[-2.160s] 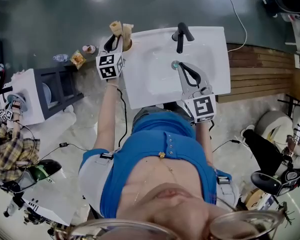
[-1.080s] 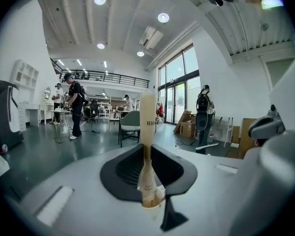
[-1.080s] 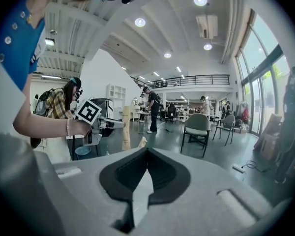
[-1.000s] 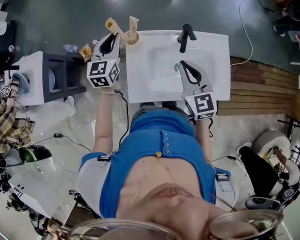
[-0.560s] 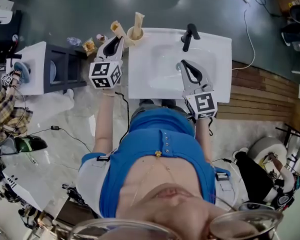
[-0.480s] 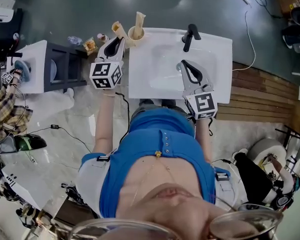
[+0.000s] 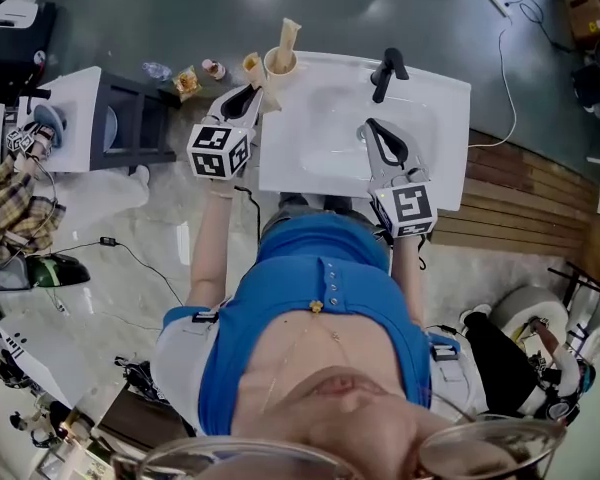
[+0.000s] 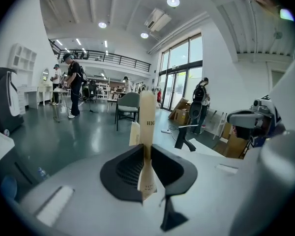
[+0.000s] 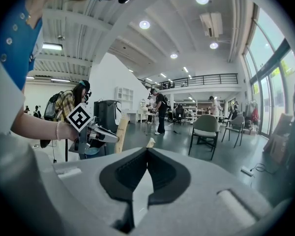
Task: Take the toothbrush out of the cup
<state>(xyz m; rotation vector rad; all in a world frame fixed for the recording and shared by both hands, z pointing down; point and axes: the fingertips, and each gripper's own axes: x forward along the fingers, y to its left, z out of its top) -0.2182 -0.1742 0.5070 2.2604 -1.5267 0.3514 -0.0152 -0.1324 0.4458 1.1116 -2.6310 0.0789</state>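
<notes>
A tan cup (image 7: 279,67) stands on the far left corner of the white sink (image 7: 435,118), with a paper-wrapped toothbrush (image 7: 289,34) sticking up out of it. Just left of the cup, my left gripper (image 7: 252,89) is shut on a second tan wrapped toothbrush (image 7: 251,66). In the left gripper view this toothbrush (image 8: 146,132) stands upright, pinched between the black jaws of my left gripper (image 8: 146,150). My right gripper (image 7: 366,126) hovers over the basin, shut with nothing in it; its own view shows the jaws of my right gripper (image 9: 147,150) closed.
A black faucet (image 7: 388,71) rises at the sink's back edge. A dark shelf unit (image 7: 125,128) stands left of the sink, with a bottle (image 7: 158,70) and a snack packet (image 7: 187,83) on the floor behind it. Wooden boards (image 7: 525,203) lie to the right.
My left gripper has shifted right and a little lower with its wrapped toothbrush, closer to the cup at the sink's corner. The right gripper has stayed over the basin.
</notes>
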